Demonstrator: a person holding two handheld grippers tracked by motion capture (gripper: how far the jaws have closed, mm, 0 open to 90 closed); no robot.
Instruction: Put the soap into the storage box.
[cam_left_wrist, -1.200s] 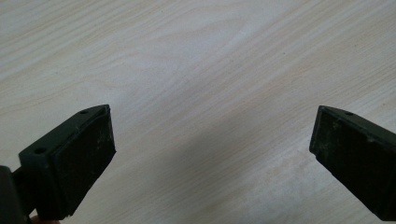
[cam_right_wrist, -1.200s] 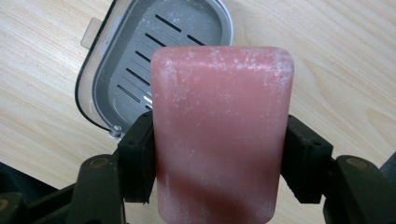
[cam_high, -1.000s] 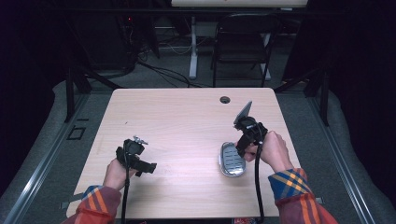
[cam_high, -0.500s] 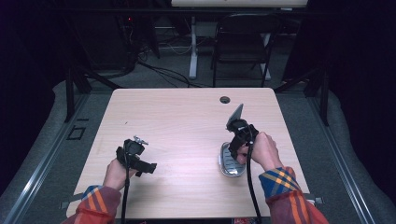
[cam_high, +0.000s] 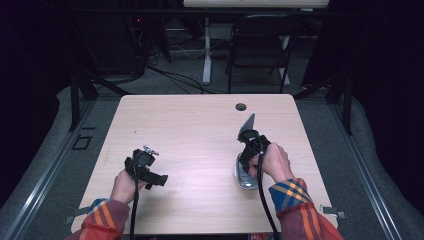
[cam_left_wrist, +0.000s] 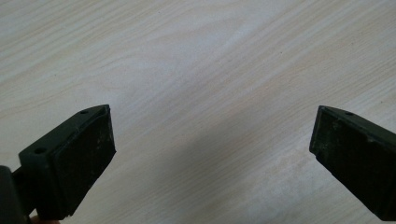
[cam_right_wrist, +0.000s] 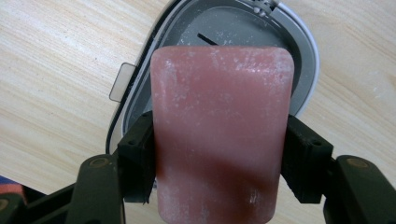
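In the right gripper view, my right gripper (cam_right_wrist: 220, 156) is shut on a pink soap bar (cam_right_wrist: 219, 121), which its jaws clamp by the two long sides. Just beyond the bar lies an open grey oval soap dish (cam_right_wrist: 301, 51) with a white rim. From the high view, the right gripper (cam_high: 246, 159) points down over the dish (cam_high: 242, 177) at the table's right. At the table's left front, my left gripper (cam_high: 156, 178) stays low. Its own view shows the left gripper (cam_left_wrist: 215, 140) open over bare wood, nothing between the jaws.
The light wooden table (cam_high: 190, 125) has a round cable hole (cam_high: 241, 106) near its far edge. A dark chair (cam_high: 260, 45) and cables stand on the floor beyond the table.
The right gripper has carried the soap bar leftward and down, from beside the dish to right over it. The left gripper has stayed put.
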